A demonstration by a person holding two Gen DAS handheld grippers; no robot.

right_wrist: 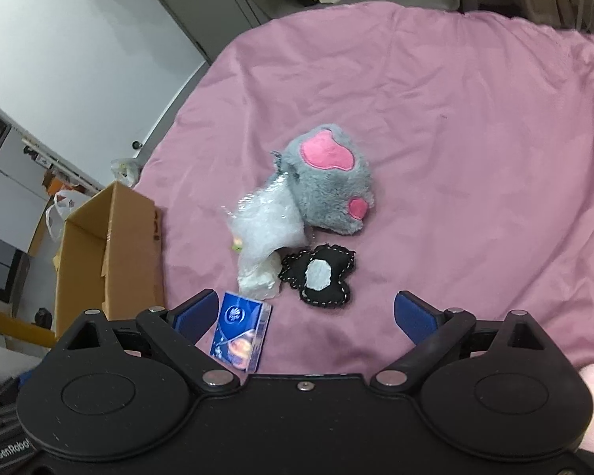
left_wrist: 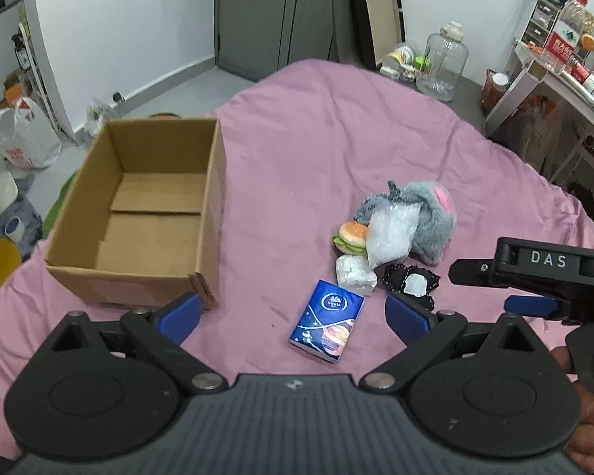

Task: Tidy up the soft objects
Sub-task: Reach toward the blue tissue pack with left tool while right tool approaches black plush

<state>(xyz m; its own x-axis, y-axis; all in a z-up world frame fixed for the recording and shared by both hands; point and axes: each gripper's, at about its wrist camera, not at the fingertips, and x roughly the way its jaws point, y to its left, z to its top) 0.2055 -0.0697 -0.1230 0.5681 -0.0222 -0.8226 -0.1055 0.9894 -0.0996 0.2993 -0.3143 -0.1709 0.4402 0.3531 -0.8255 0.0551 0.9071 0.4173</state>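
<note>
Plush toy (right_wrist: 328,182) — ahead of right claw (right_wrist: 303,316) | claw spread wide

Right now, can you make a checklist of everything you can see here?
Surface: pink sheet, wrinkled.
Job's things: empty cardboard box; grey plush, clear plastic bag, burger toy, white bundle, black pouch clustered together; blue tissue pack lying apart, nearer.
Clutter: glass jar, bottles on shelf.
Grippers: left gripper and right gripper, jaws open, holding nothing.
Cables: nothing seen.
Surroundings: white wall, grey doors.
</note>
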